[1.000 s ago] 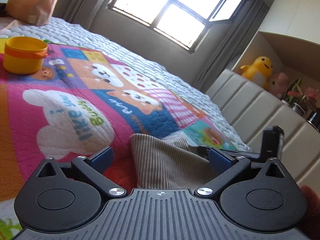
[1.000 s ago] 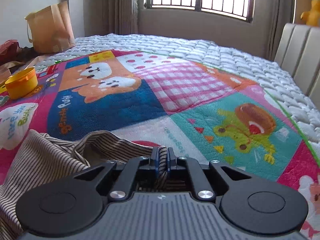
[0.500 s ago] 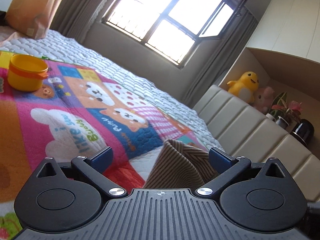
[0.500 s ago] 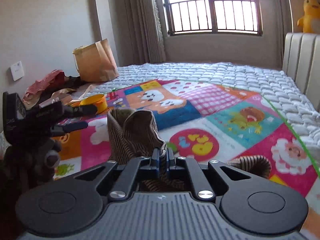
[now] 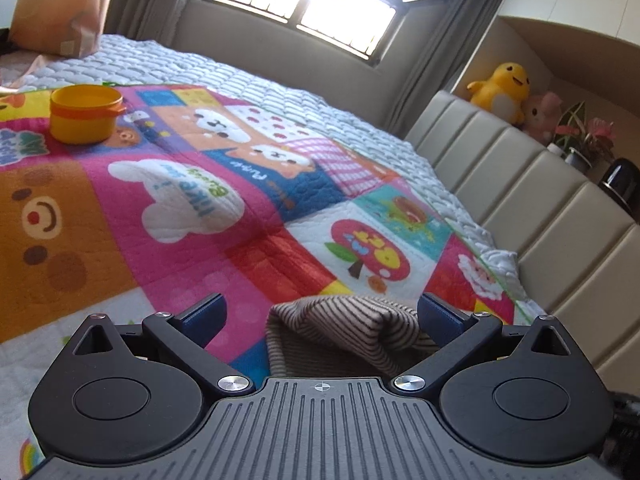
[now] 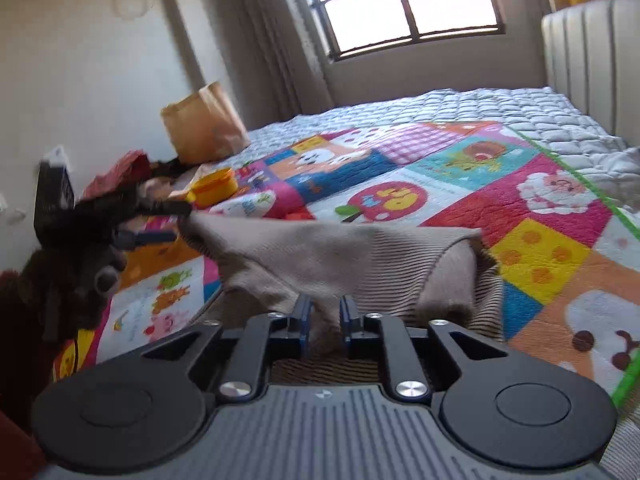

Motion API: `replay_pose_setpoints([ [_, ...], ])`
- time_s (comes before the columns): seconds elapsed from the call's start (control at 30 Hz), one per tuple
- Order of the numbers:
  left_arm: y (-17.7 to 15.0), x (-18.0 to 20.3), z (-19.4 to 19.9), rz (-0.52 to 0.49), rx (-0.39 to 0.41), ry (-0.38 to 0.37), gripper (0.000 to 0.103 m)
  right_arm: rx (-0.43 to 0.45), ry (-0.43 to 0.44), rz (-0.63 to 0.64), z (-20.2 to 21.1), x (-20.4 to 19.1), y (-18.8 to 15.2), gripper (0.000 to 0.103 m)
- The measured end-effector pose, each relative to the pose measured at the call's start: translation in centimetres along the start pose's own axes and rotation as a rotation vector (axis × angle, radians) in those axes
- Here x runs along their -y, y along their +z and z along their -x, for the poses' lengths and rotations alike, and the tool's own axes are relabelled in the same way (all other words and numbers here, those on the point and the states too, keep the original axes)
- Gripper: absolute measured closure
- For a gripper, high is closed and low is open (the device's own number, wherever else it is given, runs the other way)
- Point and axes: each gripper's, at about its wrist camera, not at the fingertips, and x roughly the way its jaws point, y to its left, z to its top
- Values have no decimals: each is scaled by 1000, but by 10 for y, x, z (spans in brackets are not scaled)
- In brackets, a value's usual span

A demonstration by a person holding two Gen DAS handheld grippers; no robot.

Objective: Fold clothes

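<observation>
A beige garment with thin dark stripes (image 6: 360,256) lies bunched across the colourful patchwork quilt (image 6: 540,208). My right gripper (image 6: 325,316) is low over its near edge. Its jaws are opening, with a fold of the cloth loose in the gap between them. In the left wrist view my left gripper (image 5: 322,312) stands wide open, and a hump of the garment (image 5: 348,324) sits between the fingers, close to the right fingertip (image 5: 436,312). The right wrist view shows the left gripper (image 6: 168,222) at the garment's far left corner, with the cloth reaching up to its fingers.
A yellow cup (image 5: 84,114) stands on the quilt at the far left, with a brown paper bag (image 5: 56,4) behind it. A padded headboard (image 5: 540,200) runs along the right, with plush toys (image 5: 500,88) above it. Loose clothes (image 6: 120,168) are piled by the wall.
My right gripper carried the striped cloth up and toward the near side, then its shut jaws parted. The cloth has sunk low between the left gripper's open fingers.
</observation>
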Motion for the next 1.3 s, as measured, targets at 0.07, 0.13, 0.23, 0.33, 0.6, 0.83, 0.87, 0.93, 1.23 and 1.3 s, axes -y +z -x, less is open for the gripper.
replay_pose_setpoints([
  [0.07, -2, 1, -8, 19, -38, -20, 0, 27, -26, -105, 9, 22, 4, 55],
  [0.13, -3, 3, -14, 52, -62, -42, 0, 13, -30, -246, 6, 44, 3, 53],
  [0.23, -1, 9, -19, 93, -76, -75, 0, -38, 30, -497, -12, 75, -10, 51],
  [0.33, -1, 15, -25, 114, -94, -95, 0, -70, 23, -545, -37, 77, -22, 48],
  [0.6, -12, 17, -62, 122, -163, -96, 21, -83, -21, -355, -107, 54, -8, 56],
  [0.83, -7, 31, -38, 44, -92, -131, 55, 3, 33, -217, -73, 35, 20, 82],
  [0.87, -9, 34, -29, 32, -81, -143, 55, 14, 44, -209, -62, 35, 24, 82],
  [0.93, -14, 42, -9, 9, -58, -172, 56, 10, 55, -191, -46, 33, 23, 82],
  [1.23, -84, 35, 28, -13, -135, -130, 55, -123, -4, -194, -32, 47, -38, 74],
  [1.3, -98, 22, 22, 9, -187, -77, 52, -120, -1, -230, -29, 54, -48, 69],
])
